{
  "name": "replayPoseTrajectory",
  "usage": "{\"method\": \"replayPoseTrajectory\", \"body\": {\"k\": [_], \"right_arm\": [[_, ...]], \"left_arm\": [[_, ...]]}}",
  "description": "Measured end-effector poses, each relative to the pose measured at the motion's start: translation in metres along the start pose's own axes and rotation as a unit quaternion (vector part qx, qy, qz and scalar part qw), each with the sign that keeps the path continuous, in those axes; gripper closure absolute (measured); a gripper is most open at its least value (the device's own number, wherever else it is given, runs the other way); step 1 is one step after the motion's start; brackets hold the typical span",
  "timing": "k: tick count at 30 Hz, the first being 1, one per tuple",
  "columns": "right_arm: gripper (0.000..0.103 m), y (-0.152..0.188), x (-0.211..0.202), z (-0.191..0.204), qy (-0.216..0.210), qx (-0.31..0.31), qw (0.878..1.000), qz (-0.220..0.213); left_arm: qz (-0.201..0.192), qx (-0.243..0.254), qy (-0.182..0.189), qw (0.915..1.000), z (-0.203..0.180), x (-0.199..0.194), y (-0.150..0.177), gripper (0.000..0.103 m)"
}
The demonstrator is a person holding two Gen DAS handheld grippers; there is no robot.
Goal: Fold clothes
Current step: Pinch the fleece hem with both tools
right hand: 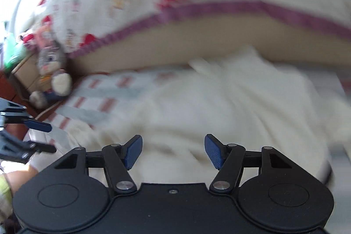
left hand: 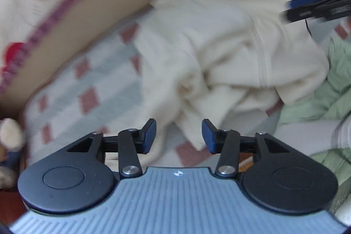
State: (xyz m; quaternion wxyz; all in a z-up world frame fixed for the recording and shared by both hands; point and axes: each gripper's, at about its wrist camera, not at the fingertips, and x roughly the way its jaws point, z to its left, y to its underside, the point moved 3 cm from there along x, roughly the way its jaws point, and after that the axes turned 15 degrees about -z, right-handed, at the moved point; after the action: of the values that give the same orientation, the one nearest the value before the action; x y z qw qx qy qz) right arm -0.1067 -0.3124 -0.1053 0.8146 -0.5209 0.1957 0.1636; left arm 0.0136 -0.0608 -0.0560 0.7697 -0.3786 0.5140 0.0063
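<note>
Left gripper (left hand: 179, 136): black linkage fingers with blue pads, jaws spread wide, nothing between them. It hangs over the near edge of a crumpled cream fleece garment (left hand: 219, 47), whose lowest fold lies just ahead of and partly between the pads; contact cannot be confirmed.

Right gripper (right hand: 173, 151): same build, jaws equally wide apart, empty. It sits directly over the same cream garment (right hand: 219, 106), which fills the centre of its view; heavy blur, fabric detail not readable. The right gripper also shows at the upper right of the left wrist view (left hand: 318, 6), past the garment's far side; the left gripper appears at the left edge of the right wrist view (right hand: 33, 135).

Garment lies bunched on a bedsheet of pale blue and white checks with dull red squares (left hand: 87, 84). Just right of it, touching, a pale green garment (left hand: 337, 80), also rumpled. Behind the sheet, a white quilt with red print and a purple border (right hand: 219, 8), tan underside visible. At the bed's left edge, a grey plush rabbit toy (right hand: 51, 63) beside a cardboard-coloured box (right hand: 26, 71).
</note>
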Motion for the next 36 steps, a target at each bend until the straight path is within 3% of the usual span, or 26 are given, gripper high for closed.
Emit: {"method": "replayPoseTrajectory", "body": {"k": [3,6,9,11,13,16,18,19,21,22,23,26,30,31,33,36], "right_arm": [[0.035,0.032,-0.030,-0.039,0.013,-0.001,0.999,0.052],[0.035,0.063,-0.045,-0.047,-0.006,0.001,0.994,0.109],[0.035,0.095,-0.038,-0.050,-0.033,0.070,0.987,0.141],[0.035,0.114,-0.022,-0.049,-0.037,0.109,0.983,0.145],[0.034,0.119,-0.011,-0.046,-0.030,0.108,0.986,0.125],[0.036,0.120,0.003,-0.040,-0.016,0.087,0.993,0.082],[0.066,0.115,0.009,-0.037,-0.005,0.069,0.996,0.050],[0.068,0.102,0.003,-0.036,0.003,0.059,0.998,0.024],[0.075,0.071,-0.016,-0.038,0.021,0.048,0.998,-0.041],[0.075,0.054,-0.024,-0.042,0.036,0.041,0.996,-0.067],[0.075,0.038,-0.030,-0.046,0.053,0.031,0.994,-0.085],[0.075,0.005,-0.019,-0.056,0.108,-0.036,0.989,-0.090],[0.075,0.007,0.028,-0.077,0.193,-0.126,0.972,-0.045],[0.075,0.009,0.037,-0.081,0.207,-0.129,0.969,-0.032],[0.070,0.013,0.035,-0.088,0.205,-0.084,0.975,-0.023],[0.054,0.020,-0.004,-0.089,0.184,-0.040,0.981,-0.037]], "left_arm": [[-0.048,0.006,0.011,0.9988,-0.014,0.033,0.015,0.061],[-0.069,-0.063,0.055,0.9941,-0.006,0.049,0.036,0.061],[-0.038,-0.083,0.099,0.9909,-0.008,0.067,0.063,0.061],[-0.030,-0.049,0.107,0.9926,-0.016,0.074,0.077,0.058],[-0.041,-0.017,0.109,0.9930,-0.023,0.081,0.083,0.055],[-0.059,-0.015,0.097,0.9934,-0.025,0.096,0.083,0.035],[-0.055,-0.025,0.101,0.9930,-0.023,0.110,0.081,0.031],[-0.035,-0.026,0.113,0.9927,-0.022,0.119,0.080,0.032],[-0.020,-0.010,0.107,0.9940,-0.020,0.127,0.072,0.048],[-0.019,-0.006,0.098,0.9949,-0.018,0.128,0.066,0.081],[-0.019,-0.010,0.090,0.9957,-0.014,0.126,0.059,0.092],[-0.047,-0.064,0.065,0.9947,0.006,0.118,0.038,0.093],[-0.110,-0.078,0.019,0.9907,0.019,0.106,0.019,0.093],[-0.120,-0.085,0.014,0.9891,0.022,0.104,0.017,0.093],[-0.117,-0.106,0.021,0.9872,0.025,0.106,0.021,0.093],[-0.108,-0.135,0.032,0.9844,0.027,0.111,0.028,0.093]]}}
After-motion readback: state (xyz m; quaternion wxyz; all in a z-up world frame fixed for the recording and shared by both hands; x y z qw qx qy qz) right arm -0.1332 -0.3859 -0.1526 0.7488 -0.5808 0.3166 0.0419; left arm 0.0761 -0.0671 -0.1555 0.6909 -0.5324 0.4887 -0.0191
